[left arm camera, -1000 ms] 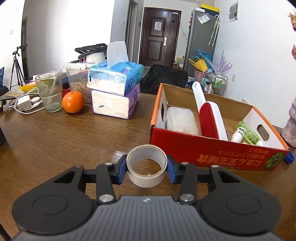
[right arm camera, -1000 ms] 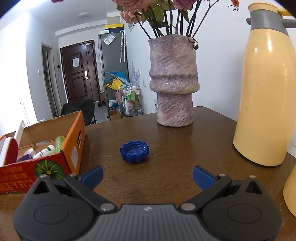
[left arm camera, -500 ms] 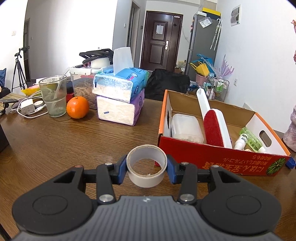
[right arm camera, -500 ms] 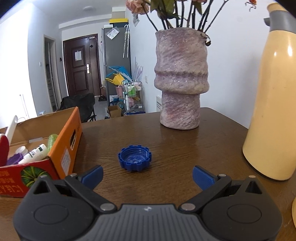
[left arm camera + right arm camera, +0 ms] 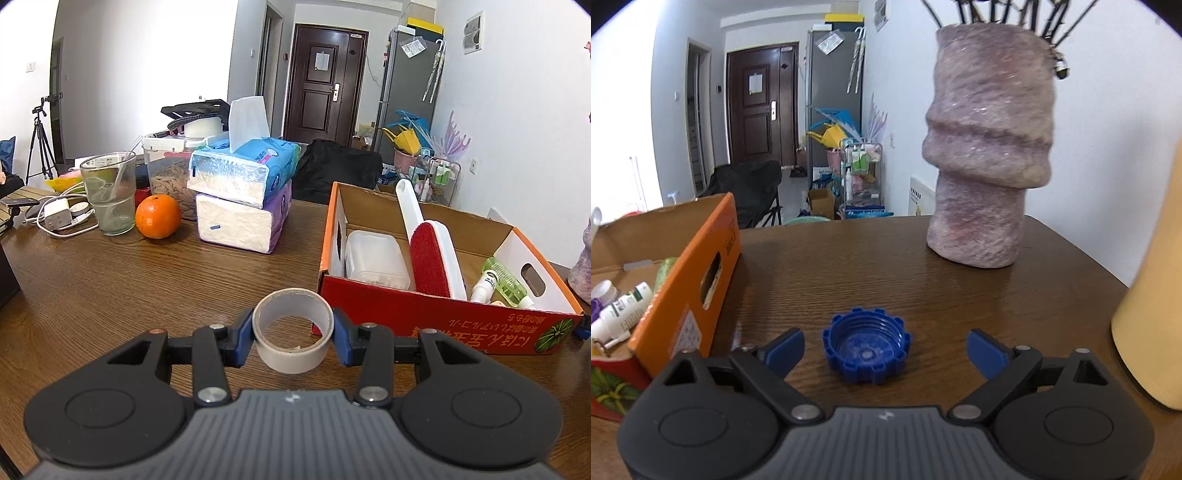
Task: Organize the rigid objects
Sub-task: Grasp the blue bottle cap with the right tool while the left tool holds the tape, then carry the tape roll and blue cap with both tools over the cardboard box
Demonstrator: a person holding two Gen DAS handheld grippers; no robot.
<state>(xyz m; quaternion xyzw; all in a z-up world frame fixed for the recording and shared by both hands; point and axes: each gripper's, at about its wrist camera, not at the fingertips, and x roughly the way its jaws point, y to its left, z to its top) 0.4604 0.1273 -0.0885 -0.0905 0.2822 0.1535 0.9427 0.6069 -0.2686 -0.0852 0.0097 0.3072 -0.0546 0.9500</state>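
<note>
My left gripper [image 5: 293, 338] is shut on a white tape roll [image 5: 293, 349] and holds it above the wooden table, just left of the near corner of the red and orange cardboard box [image 5: 439, 325]. The box holds a clear plastic container [image 5: 375, 260], a red and white brush [image 5: 430, 254] and small bottles [image 5: 504, 282]. My right gripper [image 5: 884, 349] is open, low over the table. A blue ribbed cap [image 5: 866, 349] lies upside down between its fingertips, apart from both. The box's end wall [image 5: 690, 295] stands to the left in the right wrist view.
Stacked tissue packs [image 5: 243, 201], an orange [image 5: 158, 216], a glass [image 5: 109, 197] and a jar [image 5: 168, 173] stand at the left back. A purple stone vase [image 5: 988, 166] stands behind the cap. A yellow thermos [image 5: 1156, 314] stands at the right.
My left gripper has drawn back and left from the box with the tape roll in it. My right gripper has moved forward and down, so the blue cap now lies between its open fingers.
</note>
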